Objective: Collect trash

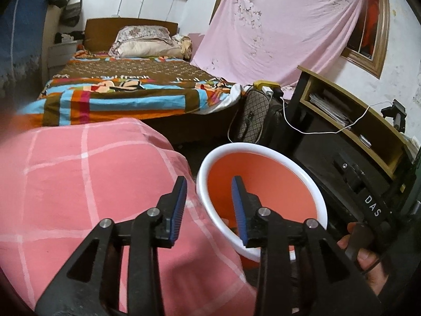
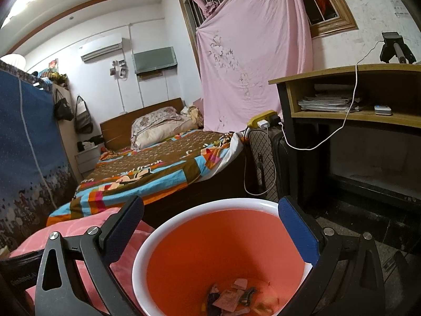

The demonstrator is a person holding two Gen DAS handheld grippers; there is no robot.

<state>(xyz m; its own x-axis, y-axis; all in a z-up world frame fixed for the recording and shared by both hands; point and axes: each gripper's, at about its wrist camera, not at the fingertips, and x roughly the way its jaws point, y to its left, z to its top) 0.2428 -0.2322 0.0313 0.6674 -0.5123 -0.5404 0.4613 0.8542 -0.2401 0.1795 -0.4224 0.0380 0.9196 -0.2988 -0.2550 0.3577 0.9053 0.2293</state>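
The left gripper (image 1: 209, 205) hangs with its jaws parted to a moderate gap, nothing between the blue pads (image 1: 179, 212). One finger sits over the pink checked blanket (image 1: 86, 192), the other over the mouth of the orange bin (image 1: 265, 184), so the bin's white rim passes through the gap without being pinched, as far as the left wrist view shows. A bare hand (image 1: 368, 258) wraps the black handle of the other tool at the lower right of that view.

The right gripper (image 2: 210, 226) is spread wide, its two blue-padded fingers standing on either side of the bin (image 2: 200, 252) and holding nothing. The right-hand pad (image 2: 297, 234) overlaps the white rim in the picture; whether it actually touches the rim is hard to tell from this angle. The left-hand pad is over the pink blanket (image 2: 86, 226) just beside the bin.

The trash (image 2: 234, 297) lies at the bottom of the bin: a small heap of crumpled wrappers and paper scraps, pinkish, dark and yellowish, directly below the open right gripper.

Behind the bin are a bed with a brightly striped cover (image 2: 158, 168), a dark suitcase (image 2: 265, 163) with a white charger cable looped over it, and a wooden desk (image 2: 355, 97) with papers on its shelf
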